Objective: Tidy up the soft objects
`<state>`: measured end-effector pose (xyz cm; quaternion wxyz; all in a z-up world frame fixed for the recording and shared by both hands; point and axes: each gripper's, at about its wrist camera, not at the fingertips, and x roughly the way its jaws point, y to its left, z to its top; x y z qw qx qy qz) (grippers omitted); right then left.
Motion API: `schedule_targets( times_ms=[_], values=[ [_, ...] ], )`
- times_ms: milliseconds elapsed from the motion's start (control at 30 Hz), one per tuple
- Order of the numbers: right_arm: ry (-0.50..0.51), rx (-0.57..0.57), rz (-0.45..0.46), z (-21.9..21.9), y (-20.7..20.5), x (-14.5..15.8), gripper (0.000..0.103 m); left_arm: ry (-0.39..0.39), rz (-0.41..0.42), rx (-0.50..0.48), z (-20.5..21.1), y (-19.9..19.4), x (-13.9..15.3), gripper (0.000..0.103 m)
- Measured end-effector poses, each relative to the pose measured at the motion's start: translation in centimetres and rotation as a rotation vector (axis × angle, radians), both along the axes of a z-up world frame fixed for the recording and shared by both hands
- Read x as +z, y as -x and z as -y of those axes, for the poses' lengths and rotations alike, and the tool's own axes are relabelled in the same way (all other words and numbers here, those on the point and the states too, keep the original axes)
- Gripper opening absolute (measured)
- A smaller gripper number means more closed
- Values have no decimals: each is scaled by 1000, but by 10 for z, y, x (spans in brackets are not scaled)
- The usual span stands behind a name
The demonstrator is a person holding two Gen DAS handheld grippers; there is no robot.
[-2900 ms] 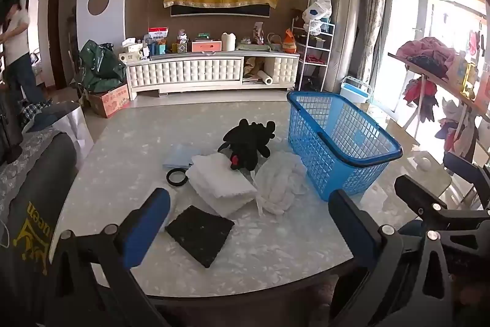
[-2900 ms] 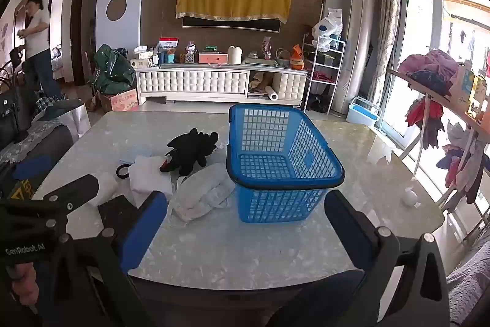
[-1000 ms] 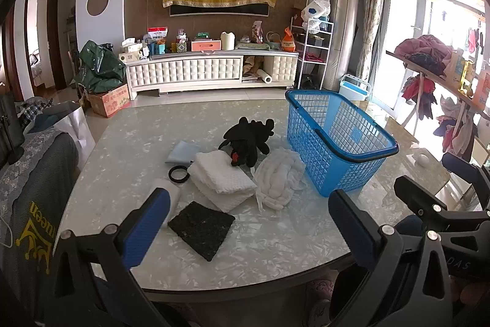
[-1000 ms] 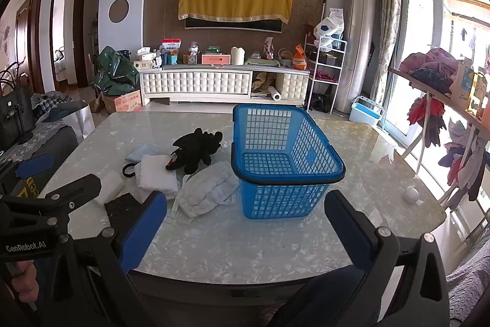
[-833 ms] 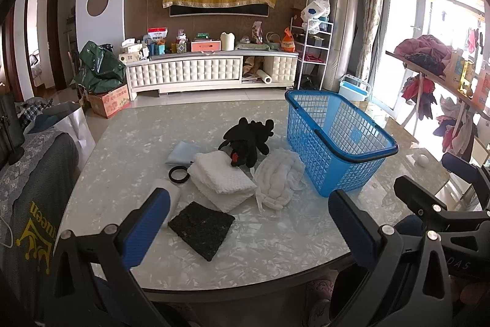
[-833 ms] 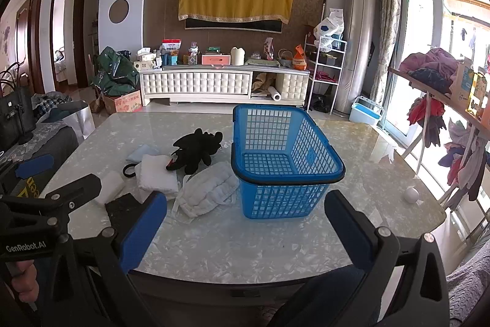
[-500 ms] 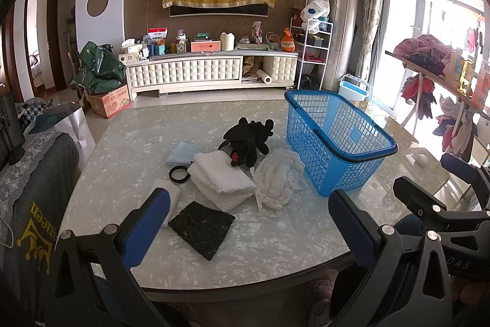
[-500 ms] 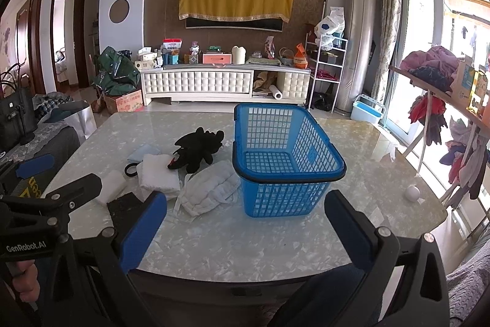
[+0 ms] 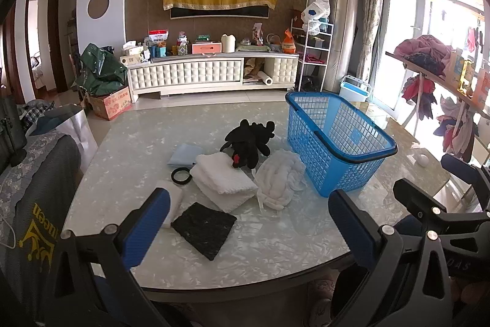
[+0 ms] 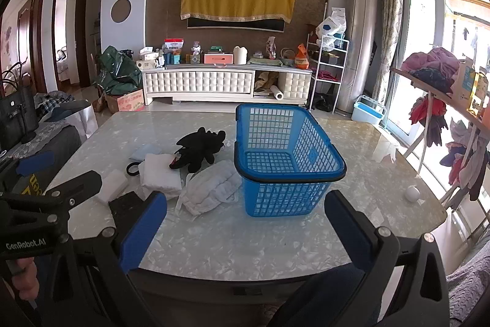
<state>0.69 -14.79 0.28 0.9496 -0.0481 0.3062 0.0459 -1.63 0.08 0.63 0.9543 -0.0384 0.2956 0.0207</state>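
An empty blue mesh basket [image 9: 340,140] [image 10: 284,155] stands on the marble table [image 9: 275,238]. Left of it lie a black plush toy [image 9: 249,141] [image 10: 200,147], a folded white towel [image 9: 223,181] [image 10: 159,172], a crumpled white cloth [image 9: 280,178] [image 10: 211,186], a black square pad [image 9: 203,229], a light blue cloth [image 9: 183,153] and a black ring [image 9: 181,175]. My left gripper [image 9: 251,226] is open and empty at the table's near edge. My right gripper [image 10: 245,222] is open and empty, facing the basket.
A small white ball [image 10: 412,192] lies near the table's right edge. A white sponge block [image 10: 111,181] lies by the pad. A grey chair back [image 9: 33,204] stands at the left. A clothes rack [image 10: 444,100] stands at the right.
Both grippers have drawn back slightly from the table and stay open. A person seen at the far left doorway 2.9 s ago is gone. The objects have not moved.
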Motion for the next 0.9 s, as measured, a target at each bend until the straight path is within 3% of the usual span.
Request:
schedule_targets(
  times_ms=[333, 633, 900],
  values=[
    [-4, 12, -4, -5, -2, 2, 103, -5, 4, 2, -1, 1, 3, 103],
    [-8, 59, -22, -6, -27, 13, 103, -27, 19, 39, -15, -19, 31, 103],
    [1, 131, -45, -13, -64, 22, 103, -61, -60, 101, -52, -53, 34, 103]
  ],
)
